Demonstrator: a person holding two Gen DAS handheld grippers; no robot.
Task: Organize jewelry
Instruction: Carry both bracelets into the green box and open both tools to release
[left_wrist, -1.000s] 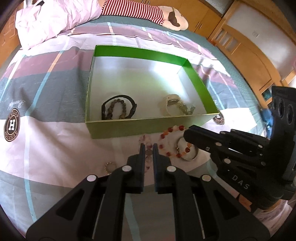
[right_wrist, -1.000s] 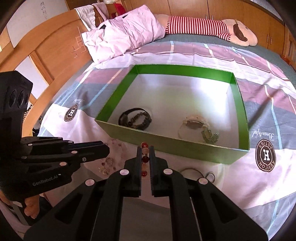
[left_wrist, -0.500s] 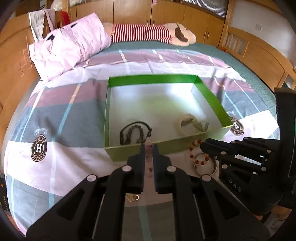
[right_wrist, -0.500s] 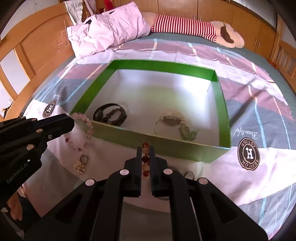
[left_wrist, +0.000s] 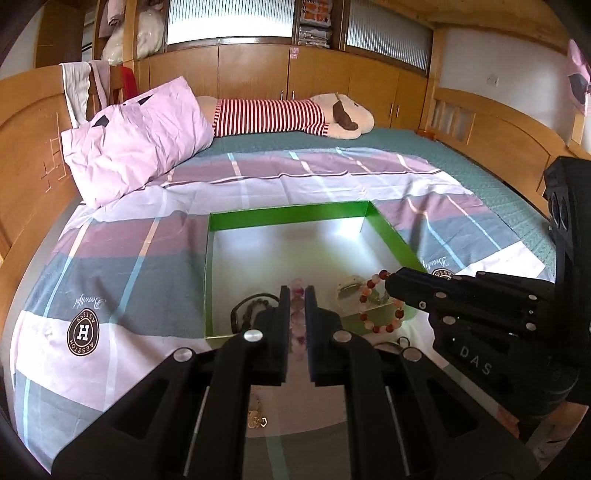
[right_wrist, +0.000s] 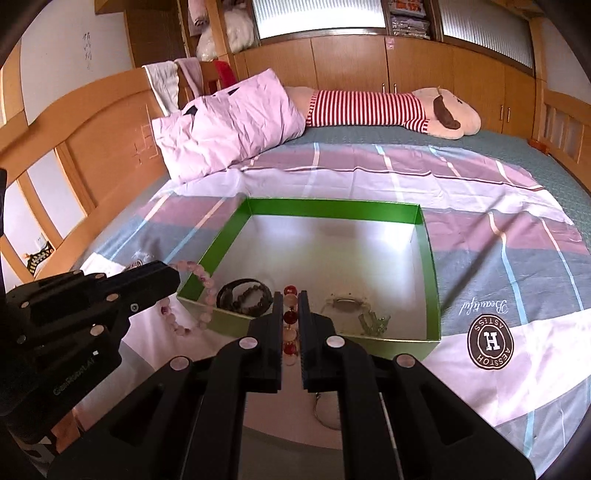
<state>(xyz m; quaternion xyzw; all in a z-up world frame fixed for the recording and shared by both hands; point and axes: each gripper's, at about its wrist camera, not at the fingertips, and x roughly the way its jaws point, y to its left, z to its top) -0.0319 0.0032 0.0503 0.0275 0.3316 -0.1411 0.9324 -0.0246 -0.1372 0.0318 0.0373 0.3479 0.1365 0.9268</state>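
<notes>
My left gripper (left_wrist: 296, 295) is shut on a pale pink bead bracelet (left_wrist: 297, 321), which hangs off the bed near the front wall of the green box (left_wrist: 288, 218). My right gripper (right_wrist: 290, 301) is shut on a red and white bead bracelet (right_wrist: 290, 332), also lifted at the box's front edge; it shows in the left wrist view (left_wrist: 380, 306). The pink bracelet shows in the right wrist view (right_wrist: 201, 291). Inside the box lie a dark bracelet (right_wrist: 243, 297) and a pale bracelet with a chain (right_wrist: 351, 308).
A small gold piece (left_wrist: 256, 421) and a metal ring (right_wrist: 325, 413) lie on the sheet in front of the box. A pink pillow (right_wrist: 229, 129) and a striped plush toy (right_wrist: 388, 109) lie at the far end of the bed. Wooden bed rails flank both sides.
Both grippers have risen from the sheet, each lifting its bracelet, and now hang level with the box's front edge. The views tilted up toward the wardrobe.
</notes>
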